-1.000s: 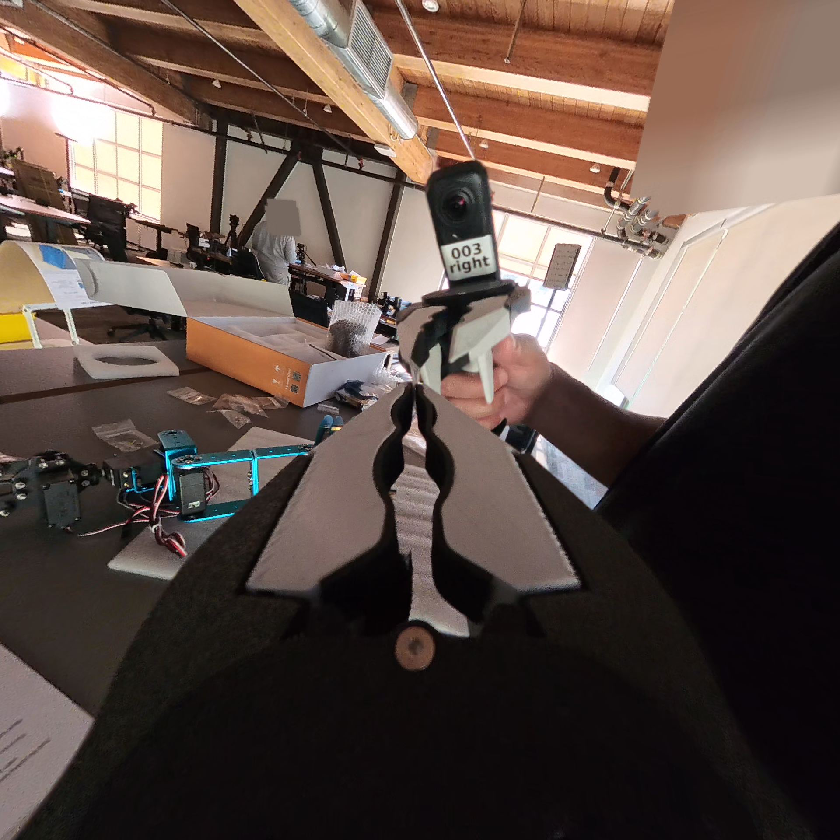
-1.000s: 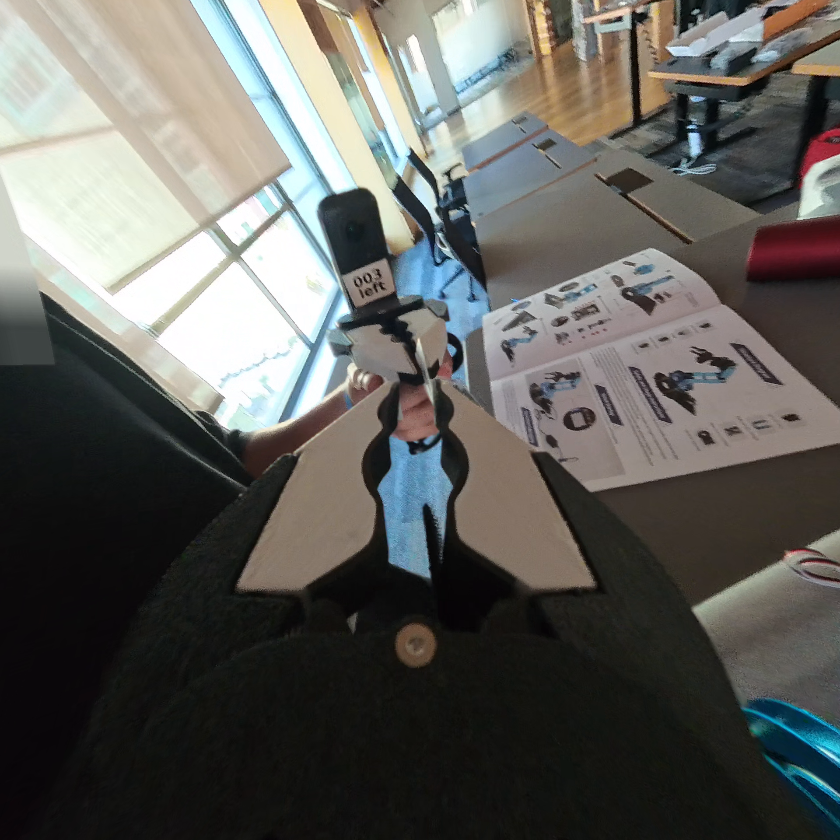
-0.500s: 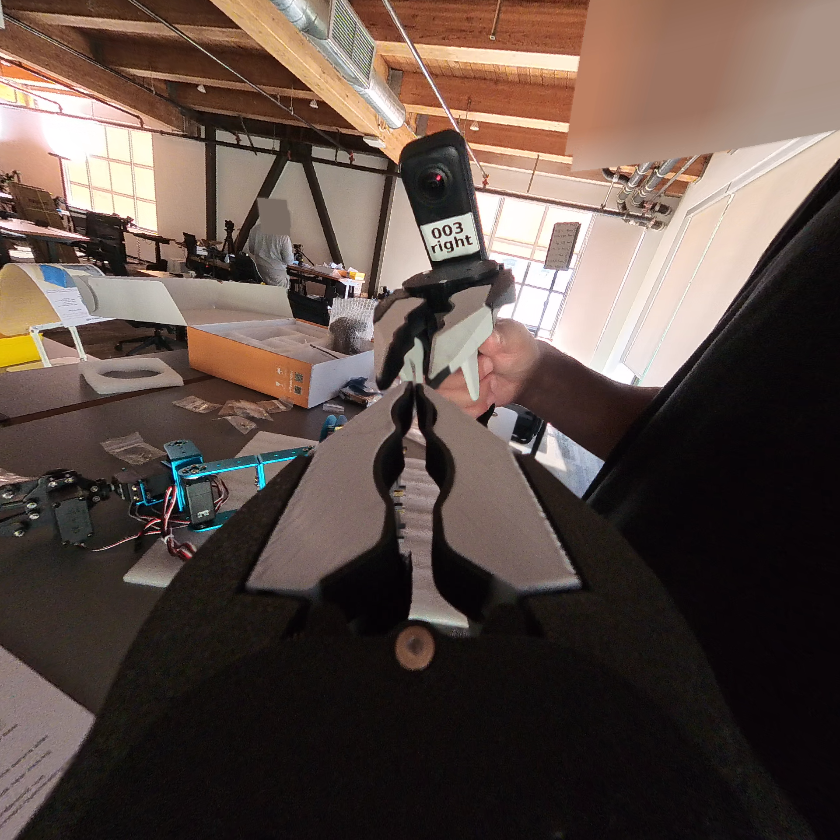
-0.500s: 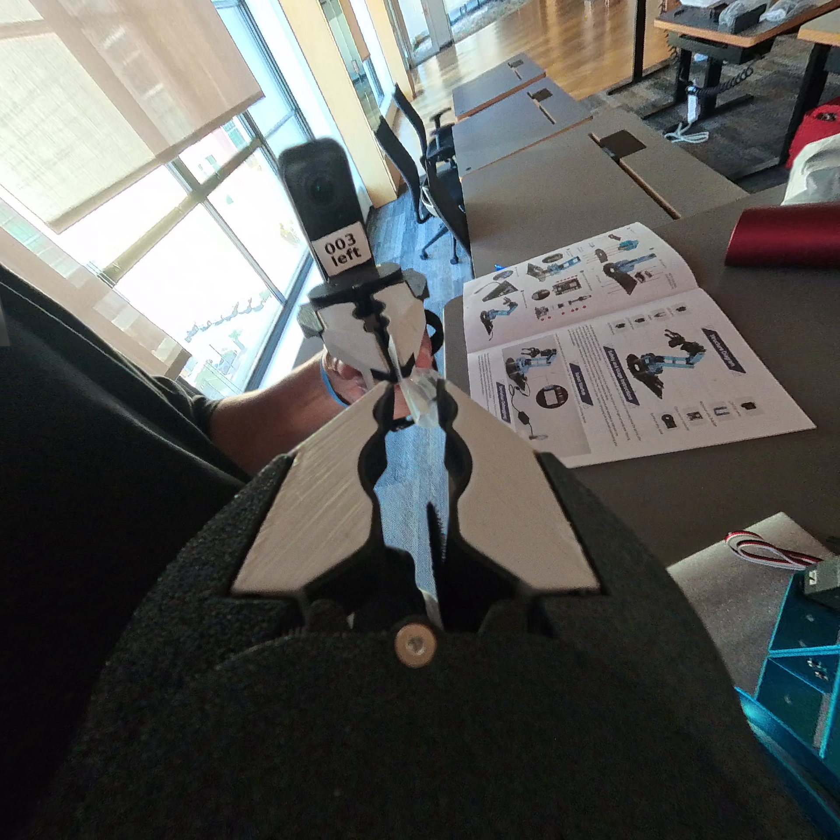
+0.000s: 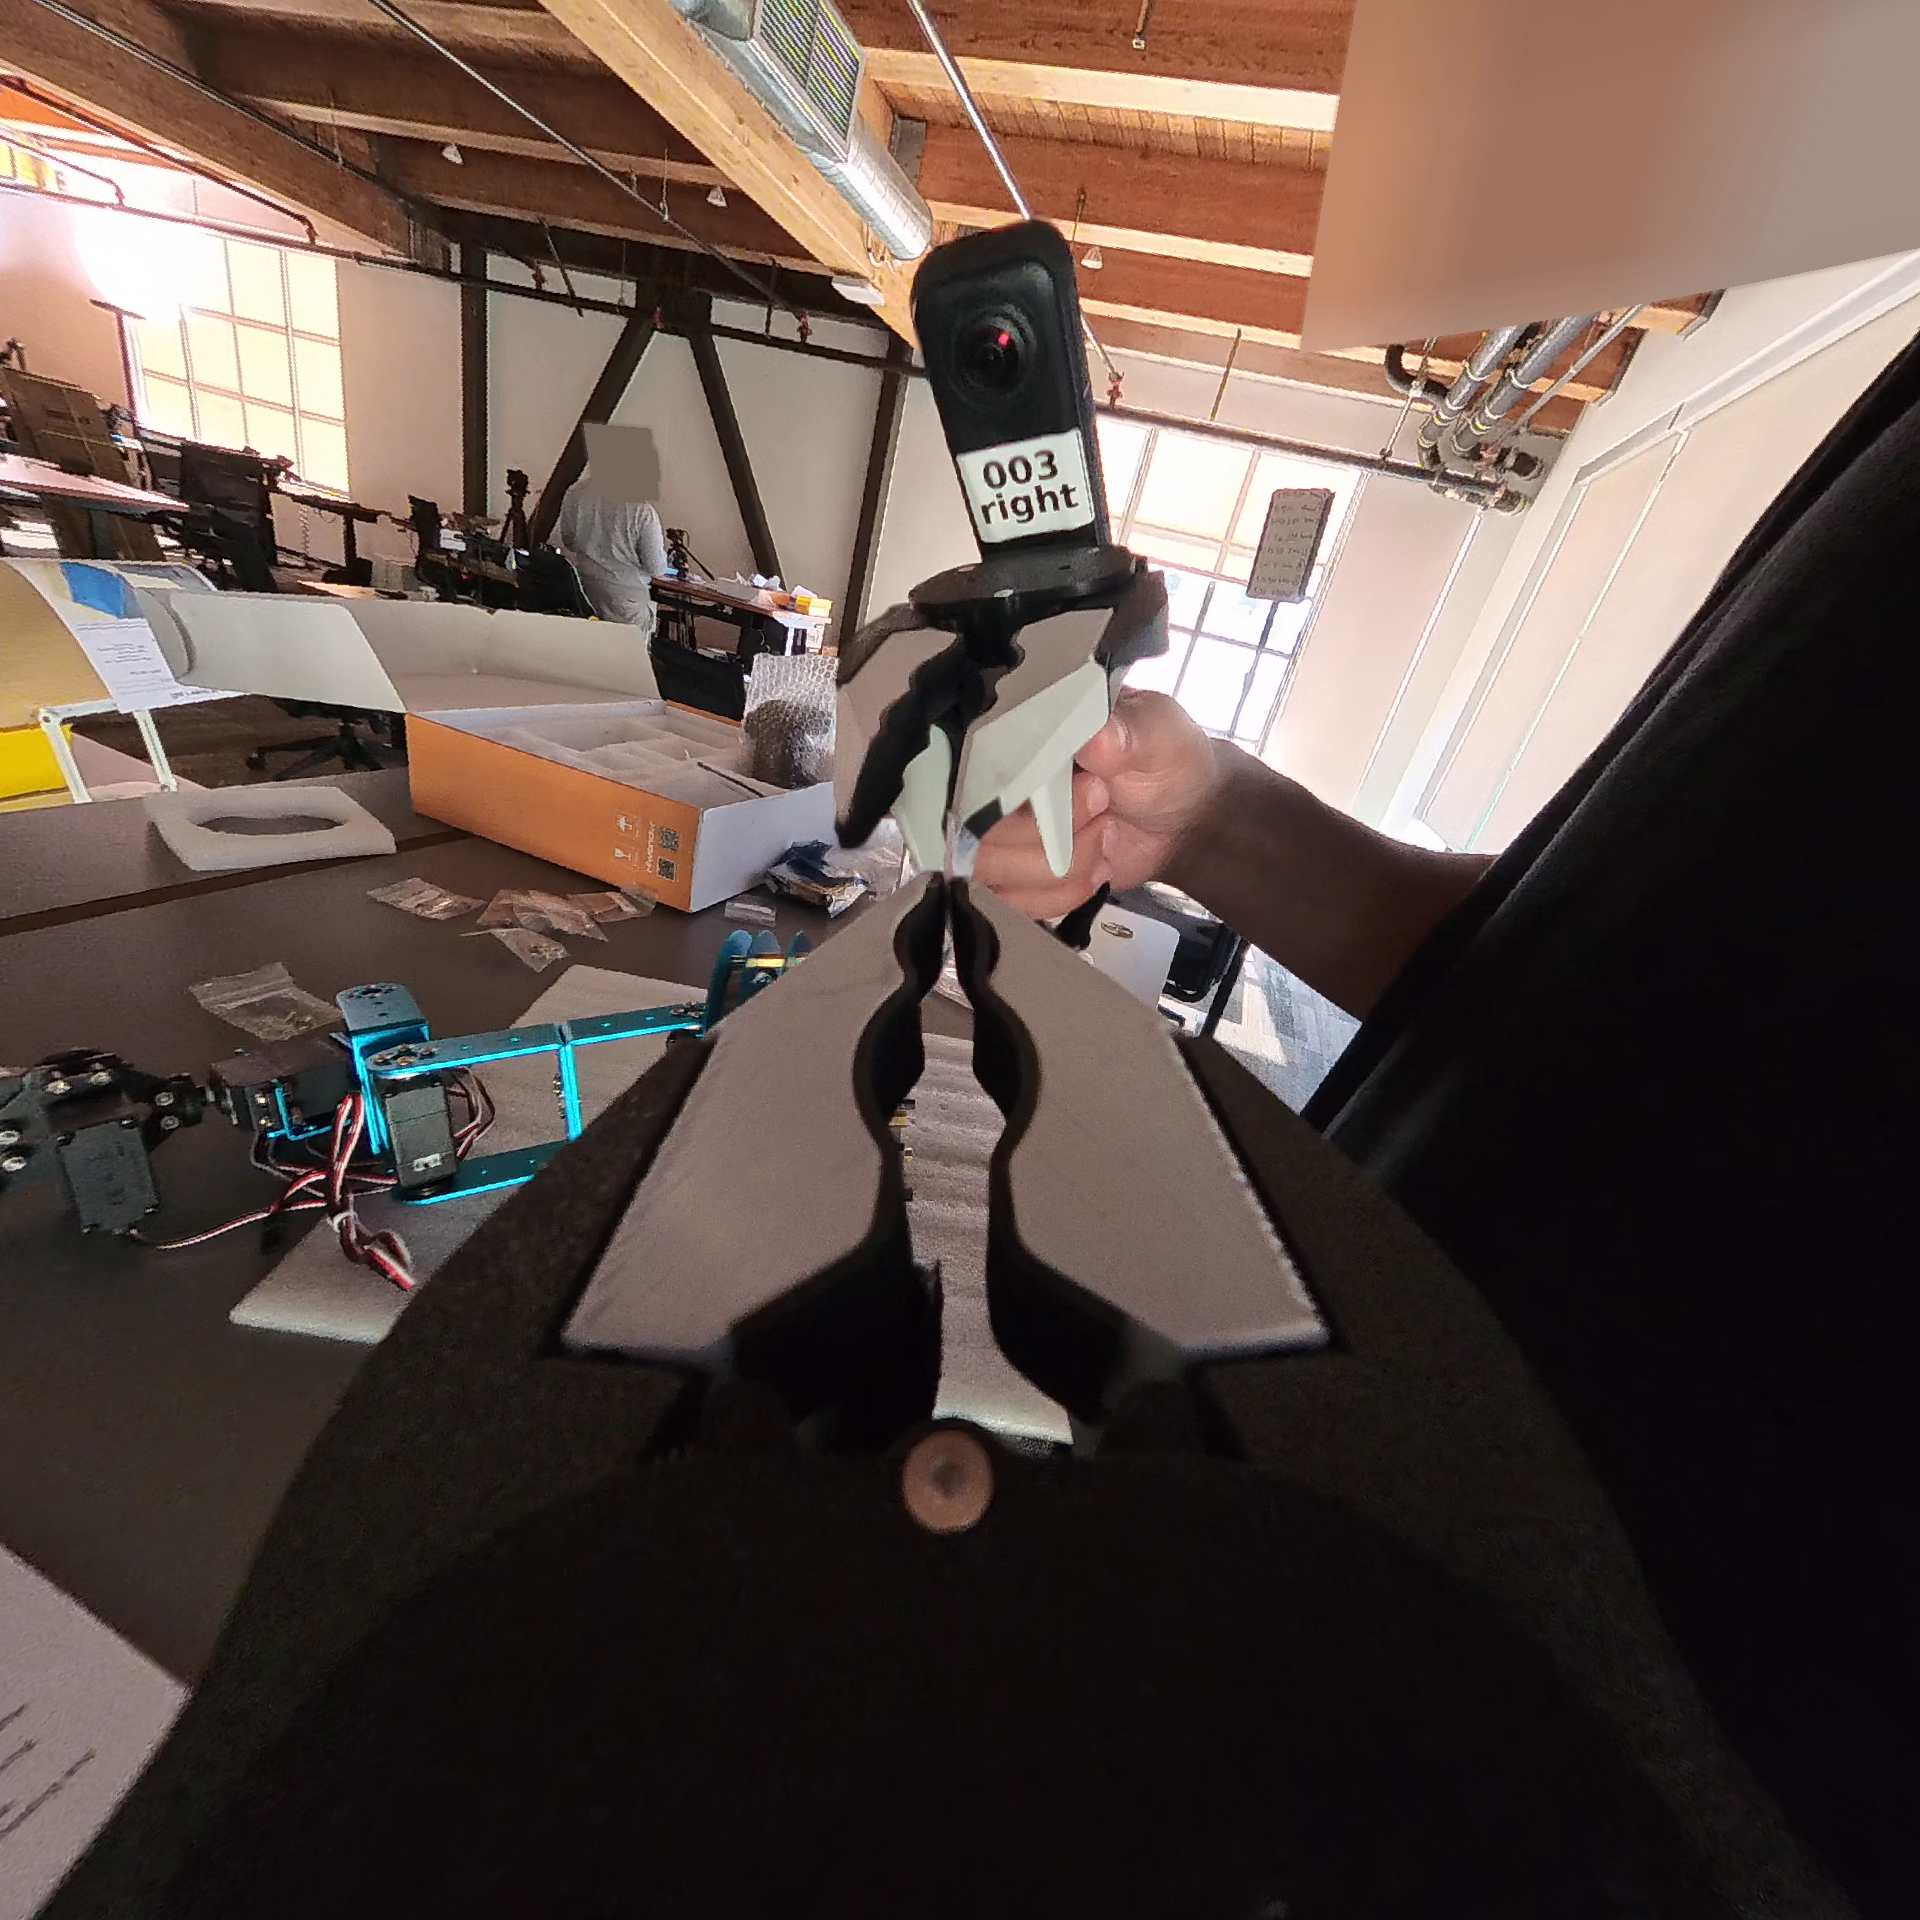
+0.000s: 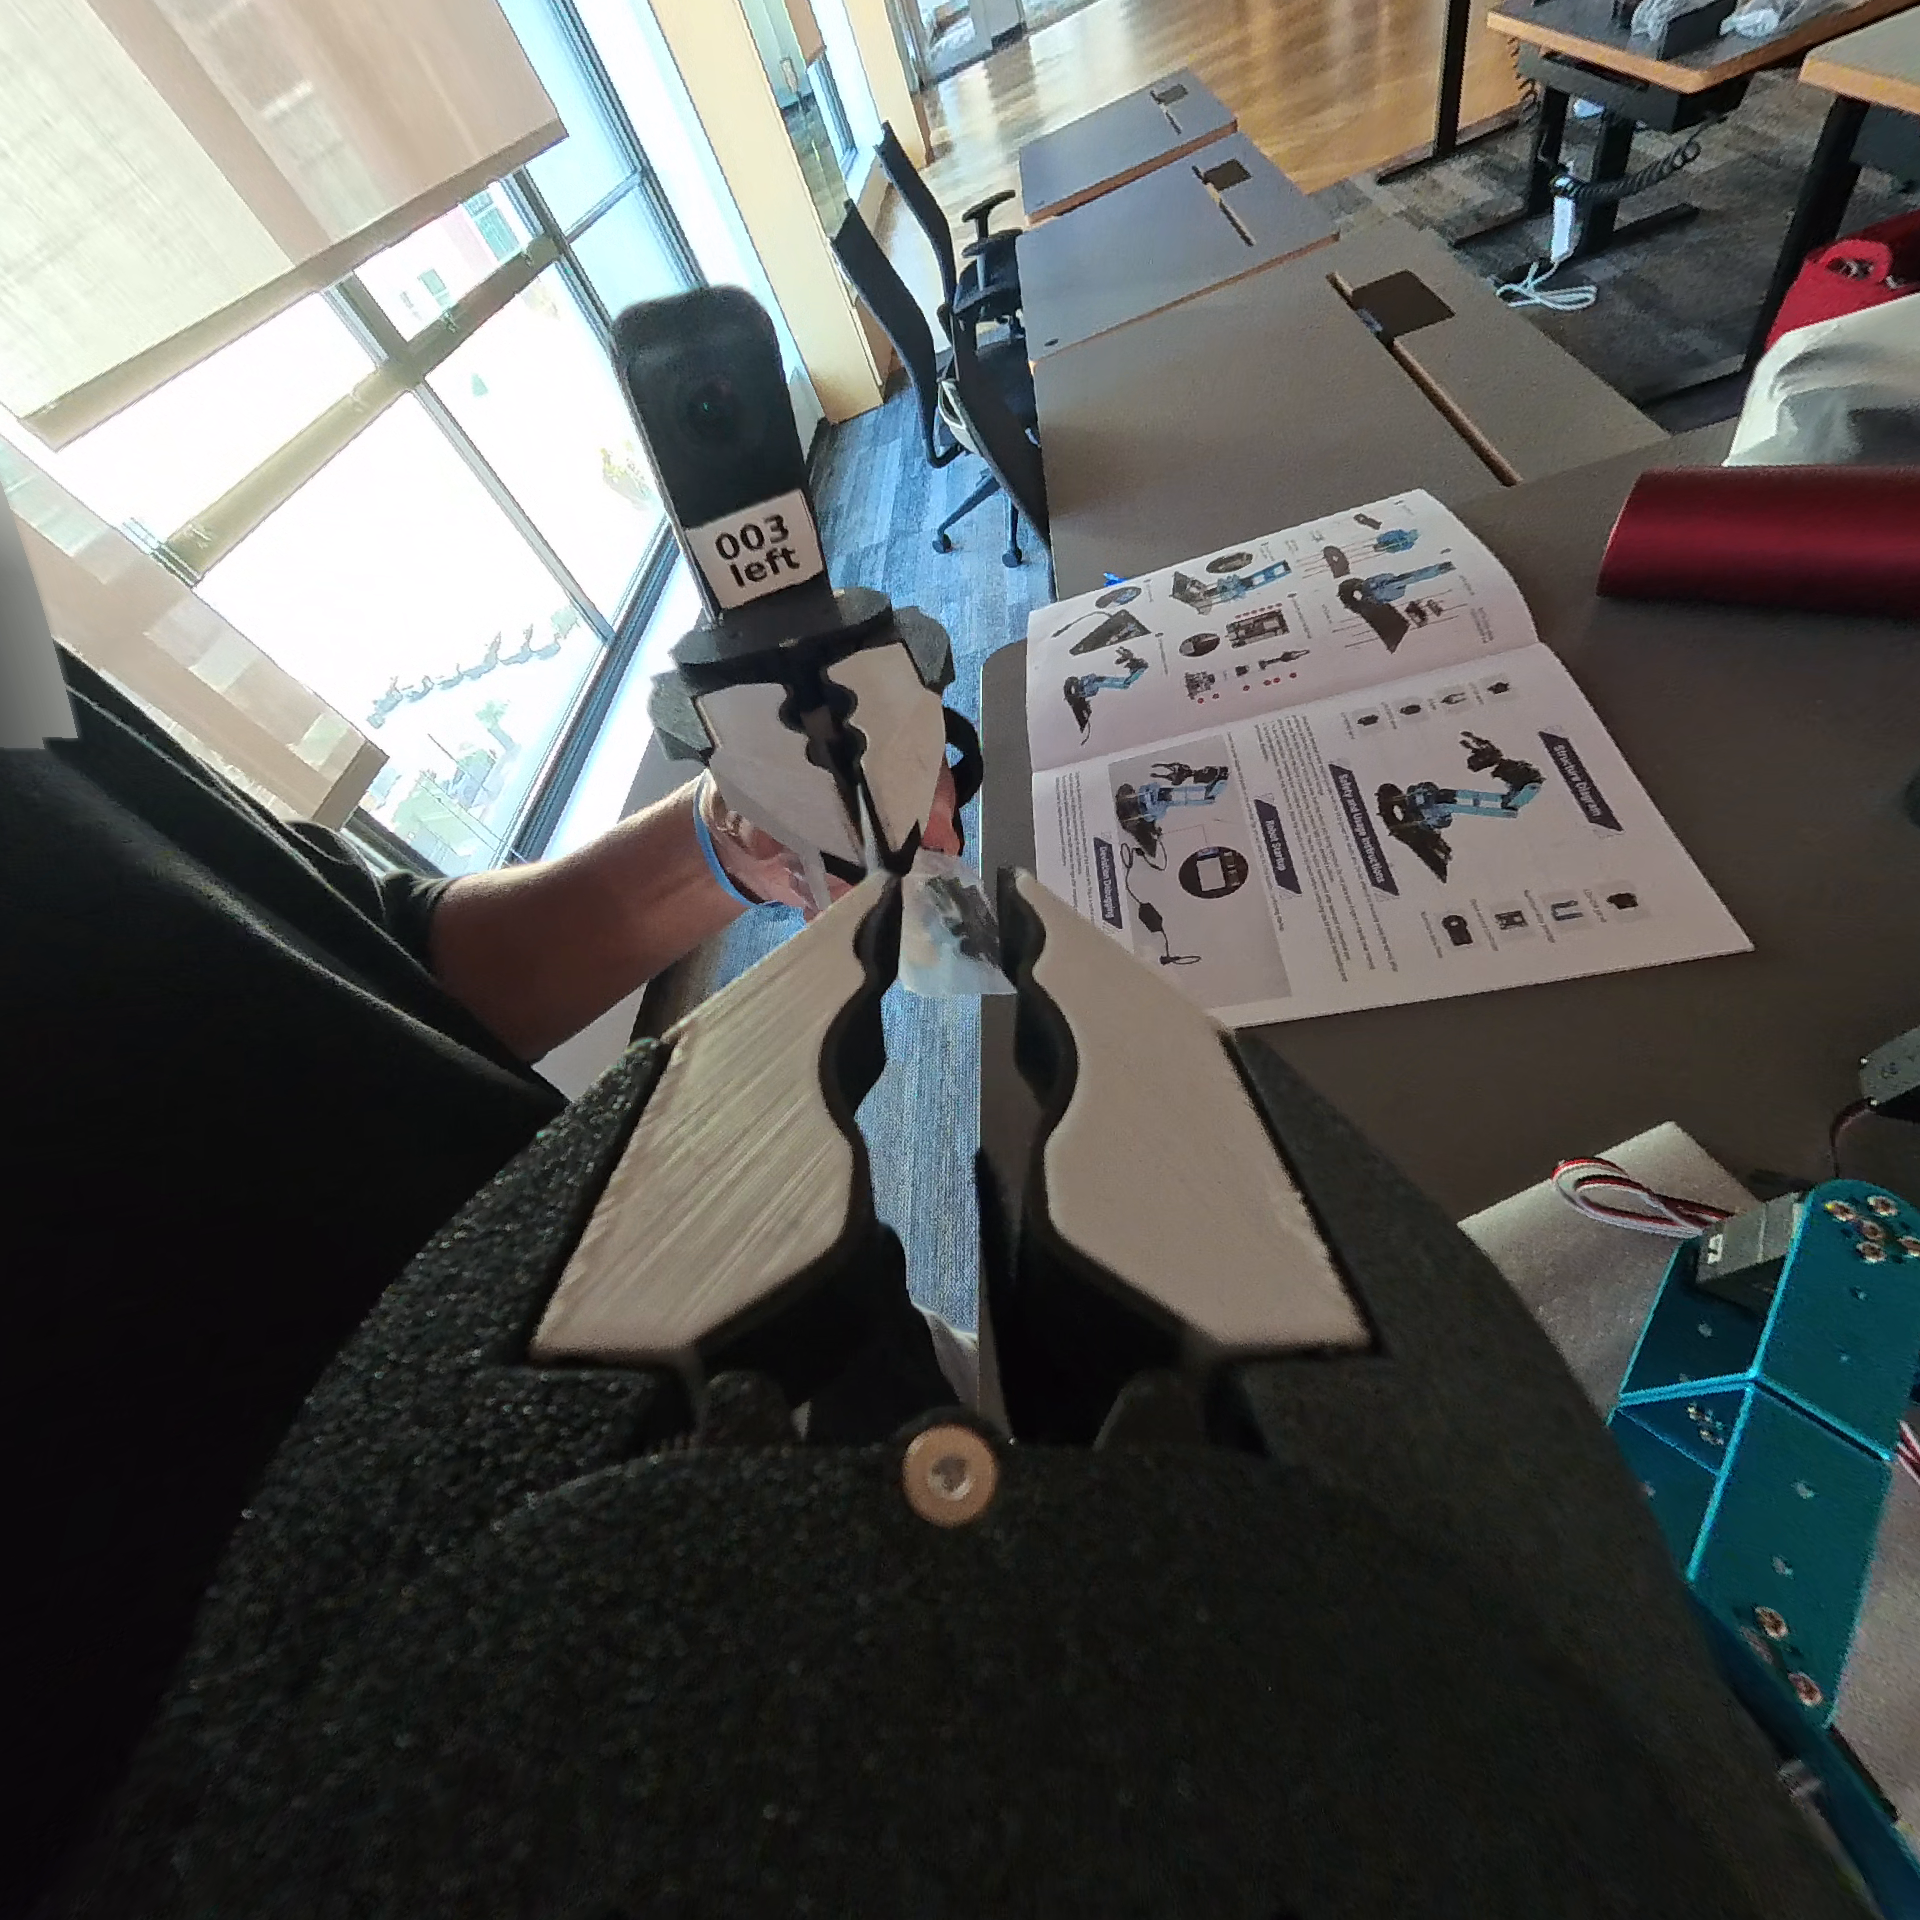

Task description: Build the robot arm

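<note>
nearby, open booklet point(image 6: 1351, 790), blue robot arm point(image 5: 457, 1101), orange box point(image 5: 582, 790)

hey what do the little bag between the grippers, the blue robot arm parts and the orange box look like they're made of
Little bag: thin clear plastic film, glossy and crinkled, with small dark parts showing through. Blue robot arm parts: probably anodised aluminium, given the metallic sheen, sharp folded edges and screw holes. Orange box: looks like matte printed cardboard with a folded-back lid; the white insert seems to be foam, though that is less certain.
</note>
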A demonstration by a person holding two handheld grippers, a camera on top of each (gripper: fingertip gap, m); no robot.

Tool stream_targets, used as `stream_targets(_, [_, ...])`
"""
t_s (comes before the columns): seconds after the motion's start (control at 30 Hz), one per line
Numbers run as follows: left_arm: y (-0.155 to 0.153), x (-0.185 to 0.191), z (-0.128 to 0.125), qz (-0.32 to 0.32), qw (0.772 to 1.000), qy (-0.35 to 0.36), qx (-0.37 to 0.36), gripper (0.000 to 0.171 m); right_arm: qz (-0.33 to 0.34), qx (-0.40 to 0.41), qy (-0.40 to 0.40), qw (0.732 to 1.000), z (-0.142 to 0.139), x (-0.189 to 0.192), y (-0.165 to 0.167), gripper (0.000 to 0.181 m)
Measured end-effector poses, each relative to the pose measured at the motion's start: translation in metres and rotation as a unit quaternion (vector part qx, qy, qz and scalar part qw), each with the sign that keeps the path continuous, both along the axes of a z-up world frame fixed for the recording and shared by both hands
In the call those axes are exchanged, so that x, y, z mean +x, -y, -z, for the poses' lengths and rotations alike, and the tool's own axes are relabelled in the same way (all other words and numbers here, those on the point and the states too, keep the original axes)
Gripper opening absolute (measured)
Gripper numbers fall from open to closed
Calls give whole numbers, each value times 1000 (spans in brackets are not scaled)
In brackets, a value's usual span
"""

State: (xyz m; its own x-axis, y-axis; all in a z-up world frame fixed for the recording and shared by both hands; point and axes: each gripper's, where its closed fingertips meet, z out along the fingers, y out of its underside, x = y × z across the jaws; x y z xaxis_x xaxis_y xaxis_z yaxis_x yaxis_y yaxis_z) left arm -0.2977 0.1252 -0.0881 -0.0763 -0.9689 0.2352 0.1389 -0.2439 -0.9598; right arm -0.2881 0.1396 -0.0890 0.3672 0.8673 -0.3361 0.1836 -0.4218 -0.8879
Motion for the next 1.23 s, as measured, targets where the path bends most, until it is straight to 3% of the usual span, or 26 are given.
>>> stream_targets(1.23, [9, 23, 2, -8, 1000, -12, -6, 0, -8, 8, 21, 1000, 5, 17, 2, 18])
